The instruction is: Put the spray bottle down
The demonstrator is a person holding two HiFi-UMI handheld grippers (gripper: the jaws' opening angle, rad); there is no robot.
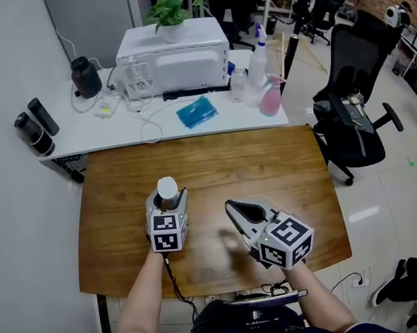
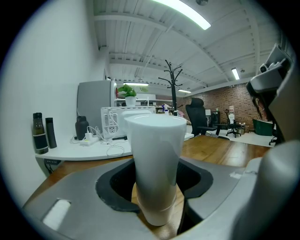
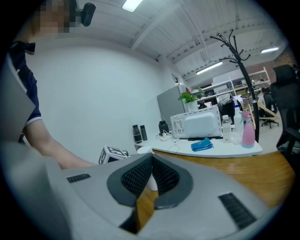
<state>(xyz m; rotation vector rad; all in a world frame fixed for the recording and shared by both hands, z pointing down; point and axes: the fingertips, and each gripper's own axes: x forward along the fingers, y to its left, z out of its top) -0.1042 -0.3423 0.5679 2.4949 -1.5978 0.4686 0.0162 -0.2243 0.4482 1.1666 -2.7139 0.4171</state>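
Two grippers over wooden desk (image 1: 270, 162) | left gripper (image 1: 169, 201) fingers closed round upright white bottle (image 2: 154, 159), at 9 o'clock from right gripper (image 1: 232, 206) | right fingers pressed together, empty | left gripper view alone: bottle base low by desk wood, contact unclear | head view alone: bare desk toward 12 o'clock, desk edge close at 6 o'clock

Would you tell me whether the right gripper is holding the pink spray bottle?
No, the right gripper has its jaws together with nothing between them, and the pink spray bottle stands on the white table.
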